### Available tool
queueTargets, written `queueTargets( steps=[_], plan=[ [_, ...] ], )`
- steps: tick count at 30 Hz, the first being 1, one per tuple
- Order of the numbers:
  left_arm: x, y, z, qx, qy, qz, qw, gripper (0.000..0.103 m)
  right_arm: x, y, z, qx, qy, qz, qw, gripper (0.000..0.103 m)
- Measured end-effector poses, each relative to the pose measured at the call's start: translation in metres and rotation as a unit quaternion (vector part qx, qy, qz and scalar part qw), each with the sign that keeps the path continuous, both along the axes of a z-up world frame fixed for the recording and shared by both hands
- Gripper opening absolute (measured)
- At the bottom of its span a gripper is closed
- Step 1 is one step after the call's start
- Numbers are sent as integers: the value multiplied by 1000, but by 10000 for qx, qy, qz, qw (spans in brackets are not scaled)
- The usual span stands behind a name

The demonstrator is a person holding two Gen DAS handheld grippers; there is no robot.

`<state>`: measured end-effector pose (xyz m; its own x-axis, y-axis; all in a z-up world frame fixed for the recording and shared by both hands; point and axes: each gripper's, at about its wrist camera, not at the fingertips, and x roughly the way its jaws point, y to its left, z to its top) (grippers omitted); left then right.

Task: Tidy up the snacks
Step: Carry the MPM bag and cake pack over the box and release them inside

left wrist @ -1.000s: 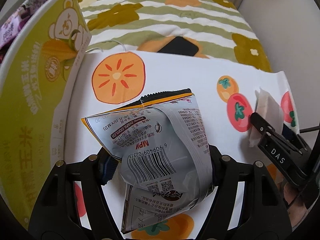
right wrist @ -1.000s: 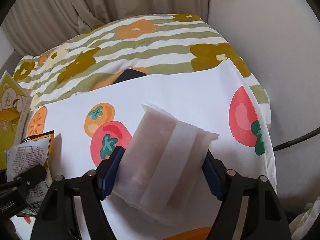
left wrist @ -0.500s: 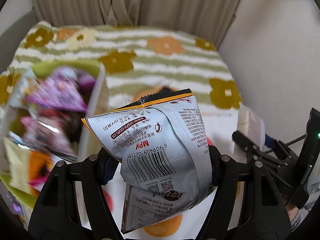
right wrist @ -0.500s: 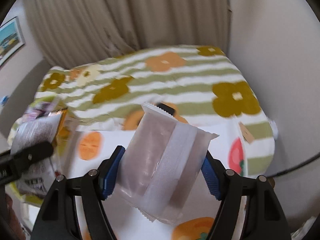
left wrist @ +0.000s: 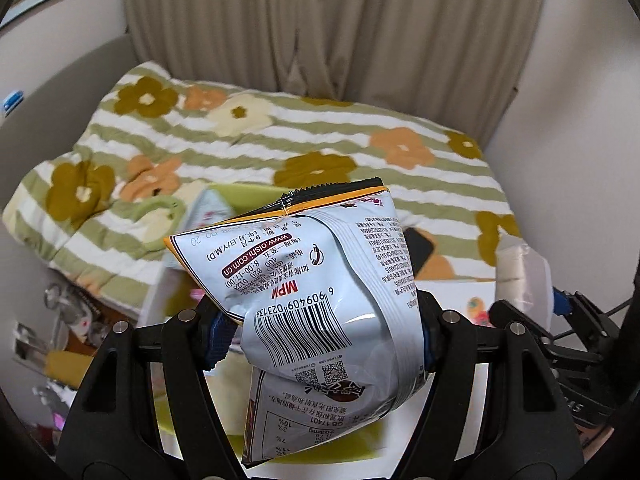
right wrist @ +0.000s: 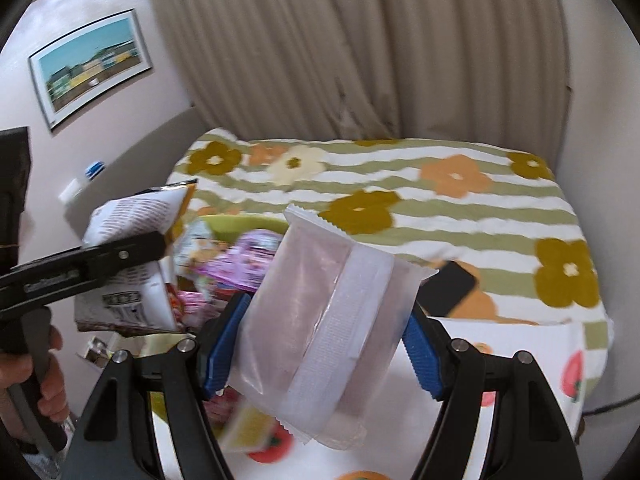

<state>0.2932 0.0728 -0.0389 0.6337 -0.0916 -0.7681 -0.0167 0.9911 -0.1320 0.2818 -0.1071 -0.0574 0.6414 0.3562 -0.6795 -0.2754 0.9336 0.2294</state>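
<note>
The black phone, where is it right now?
The black phone lies on the flowery striped blanket, right of centre in the right wrist view, just behind the frosted snack packet and beside the fruit-print sheet.

L gripper point(left wrist: 320, 340): black plastic frame, silver screws, blue ribbed pads | R gripper point(right wrist: 324, 356): same black build w/ silver screws, blue ribbed pads | L hand point(right wrist: 36, 384): bare fingers round black handle, white lettering on gripper's side

Floral blanket point(left wrist: 280, 148) (curtain point(left wrist: 340, 24) behind), phone point(right wrist: 448, 289)
</note>
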Motion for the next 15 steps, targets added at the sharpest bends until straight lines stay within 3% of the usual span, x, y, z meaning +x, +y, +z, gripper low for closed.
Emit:
queueTargets(
  steps=[7,9,11,15],
  plan=[
    [14,59,-37,70,420,-216,9989,67,3,60,-11,24,162,33,9999,69],
    [18,64,-45,135,446,-295,9985,71,1,71,-16,13,229,-14,9997,69],
    [22,64,-53,335,424,-411,9977,103,-3,78,-21,-14,297,-82,9995,69],
    [19,68,-57,319,340,-510,9976,103,-9,86,-28,-101,395,-183,9990,69]
  ],
)
